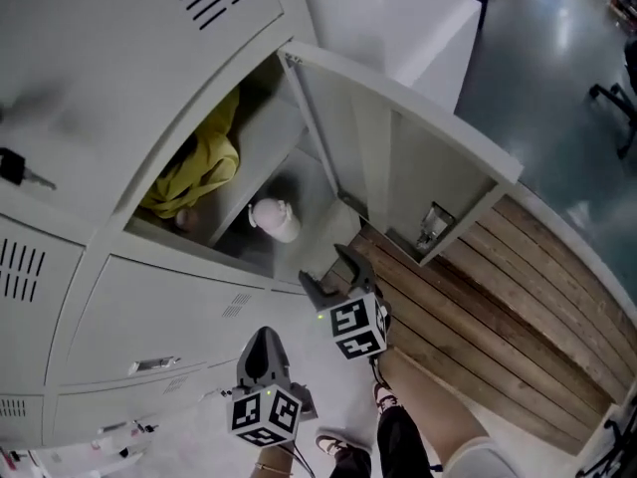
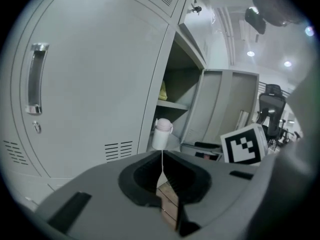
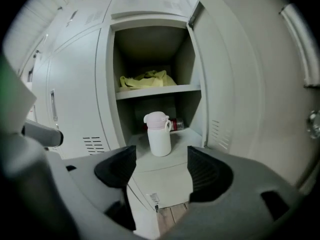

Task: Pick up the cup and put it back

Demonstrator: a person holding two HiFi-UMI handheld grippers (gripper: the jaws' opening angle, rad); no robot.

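A white cup with a pink lid (image 3: 159, 134) stands upright on the floor of the open locker's lower compartment, also seen as the cup (image 1: 276, 219) from above and the cup (image 2: 161, 134) in the left gripper view. My right gripper (image 3: 161, 166) is open and empty, short of the cup and aimed at it; in the head view the right gripper (image 1: 326, 267) sits just outside the locker opening. My left gripper (image 2: 161, 156) is shut with nothing in it, and hangs lower as the left gripper (image 1: 263, 339), in front of the closed locker doors.
A yellow cloth (image 3: 146, 79) lies on the shelf above the cup. A small reddish item (image 3: 176, 125) lies behind the cup. The locker door (image 1: 398, 157) stands open to the right. Wooden planks (image 1: 498, 307) cover the floor, and a person's leg (image 1: 428, 426) shows below.
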